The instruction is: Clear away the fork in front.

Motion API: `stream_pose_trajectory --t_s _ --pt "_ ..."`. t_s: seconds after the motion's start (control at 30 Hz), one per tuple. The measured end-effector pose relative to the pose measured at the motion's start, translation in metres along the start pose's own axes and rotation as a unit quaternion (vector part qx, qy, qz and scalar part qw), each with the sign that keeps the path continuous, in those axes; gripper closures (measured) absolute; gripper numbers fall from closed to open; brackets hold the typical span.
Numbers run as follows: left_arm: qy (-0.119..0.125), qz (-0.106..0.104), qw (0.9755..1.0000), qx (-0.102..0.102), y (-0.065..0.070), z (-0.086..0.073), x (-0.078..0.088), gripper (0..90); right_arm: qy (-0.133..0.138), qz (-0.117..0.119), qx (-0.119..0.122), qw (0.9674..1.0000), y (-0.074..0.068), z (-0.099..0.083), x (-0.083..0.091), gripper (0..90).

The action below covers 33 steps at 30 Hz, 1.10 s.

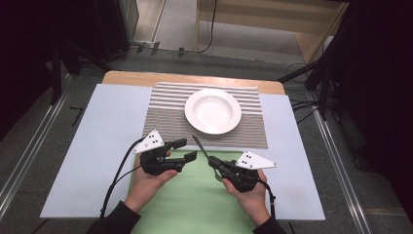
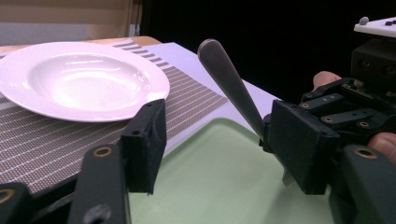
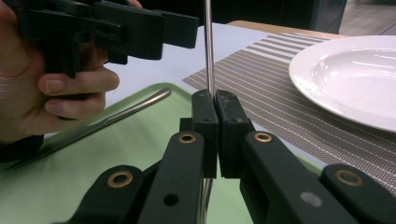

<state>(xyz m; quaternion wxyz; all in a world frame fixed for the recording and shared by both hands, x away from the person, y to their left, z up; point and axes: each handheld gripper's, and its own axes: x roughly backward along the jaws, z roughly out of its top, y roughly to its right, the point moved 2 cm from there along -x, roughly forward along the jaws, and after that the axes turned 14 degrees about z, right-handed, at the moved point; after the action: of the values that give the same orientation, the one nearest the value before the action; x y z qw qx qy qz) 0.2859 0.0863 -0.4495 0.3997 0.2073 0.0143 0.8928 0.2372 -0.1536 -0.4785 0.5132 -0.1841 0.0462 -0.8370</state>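
Right gripper (image 1: 213, 161) is clamped on a piece of cutlery (image 1: 199, 146) by its thin metal handle. In the right gripper view the jaws are pressed together with the shaft (image 3: 208, 51) pinched between the pads and running straight up out of frame. I can't tell whether it's a knife, fork or spoon; the working end is hidden below the jaws.

From the high view the handle sticks out of the right gripper toward the plate (image 1: 213, 111), its tip over the near edge of the striped placemat (image 1: 165, 119). The left gripper view gives what the top camera can't: the handle's rounded flat end (image 2: 219, 60) is raised and tilted, clear of the mat, and the right gripper's jaw block (image 2: 299, 144) grips it lower down.

Left gripper (image 1: 186, 149) is part open, nothing between its jaws. In its own view one pad (image 2: 148, 142) stands well clear of the handle; the gap shows just green tray (image 2: 210, 186). It sits just left of the held cutlery, over the tray's far edge.

The right gripper view adds a second long metal utensil (image 3: 112, 116) lying flat on the green tray (image 3: 70, 177) below my left hand (image 3: 42, 88). I can't pick it out from the top camera.

The plate is white, on the placemat, well beyond both grippers.
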Motion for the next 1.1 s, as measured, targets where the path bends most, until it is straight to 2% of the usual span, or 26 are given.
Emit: stream_pose_trajectory --t_s 0.1,0.4,0.77,0.83,0.93,1.03,1.1 --pt "-0.002 -0.005 1.0000 0.006 0.003 0.000 -0.002 40.2 -0.002 0.005 0.004 1.0000 -0.001 -0.001 -0.001 86.0" --pt "-0.007 -0.017 0.9998 0.006 0.008 0.001 -0.003 47.5 -0.007 0.015 0.010 0.9998 -0.004 -0.002 -0.006 86.0" --pt "-0.017 -0.034 0.9992 0.013 0.010 0.000 -0.005 63.2 -0.010 0.029 0.017 0.9994 -0.008 -0.002 -0.010 86.0" --pt "-0.018 -0.047 0.9986 0.016 0.010 0.000 -0.006 64.1 -0.009 0.031 0.021 0.9993 -0.009 -0.002 -0.011 86.0" --pt "-0.021 -0.062 0.9976 0.023 0.009 0.000 -0.005 71.2 -0.013 0.039 0.023 0.9989 -0.010 -0.003 -0.012 85.9" --pt "-0.018 -0.092 0.9952 0.026 0.009 0.000 -0.004 78.9 -0.016 0.050 0.026 0.9983 -0.009 -0.004 -0.013 85.7" --pt "-0.016 -0.097 0.9949 0.022 0.010 0.001 -0.003 81.5 -0.016 0.053 0.027 0.9981 -0.010 -0.004 -0.015 84.9"
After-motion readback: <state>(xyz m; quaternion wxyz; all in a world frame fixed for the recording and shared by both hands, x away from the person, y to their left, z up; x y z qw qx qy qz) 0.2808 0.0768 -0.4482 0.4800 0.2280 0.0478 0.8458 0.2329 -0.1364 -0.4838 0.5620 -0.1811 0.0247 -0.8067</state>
